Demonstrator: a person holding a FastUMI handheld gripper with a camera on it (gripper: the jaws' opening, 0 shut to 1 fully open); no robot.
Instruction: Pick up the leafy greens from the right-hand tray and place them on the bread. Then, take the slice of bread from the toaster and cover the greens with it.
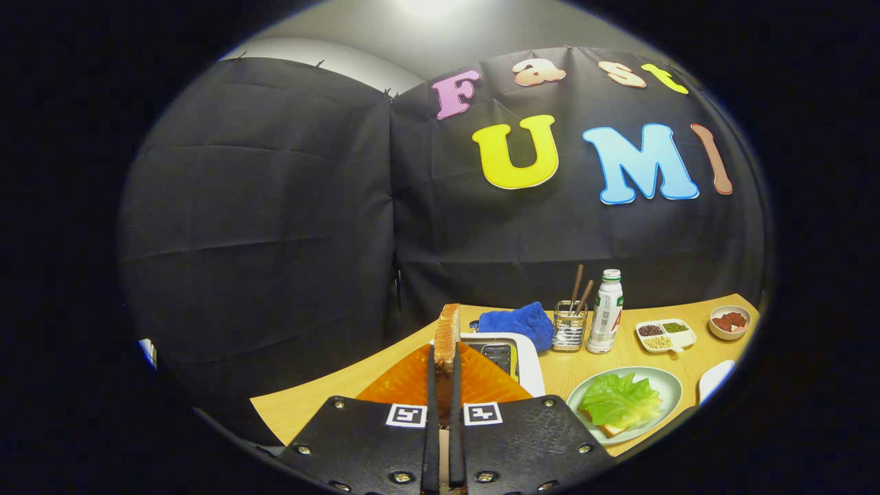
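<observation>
My gripper (445, 368) is shut on a slice of toasted bread (447, 332), held upright on its edge between the two fingers, lifted above the white toaster (524, 354). To the right, on a pale green plate (664, 380), the leafy greens (622, 401) lie on top of another bread slice (606, 430), whose corner peeks out beneath the leaf.
Beyond the toaster lie a blue cloth (517, 321), a metal holder with chopsticks (570, 326) and a white bottle (607, 312). A divided dish of beans (665, 335), a small bowl (729, 322) and a white tray (715, 379) stand at the far right. An orange ridged thing (412, 381) sits under the fingers.
</observation>
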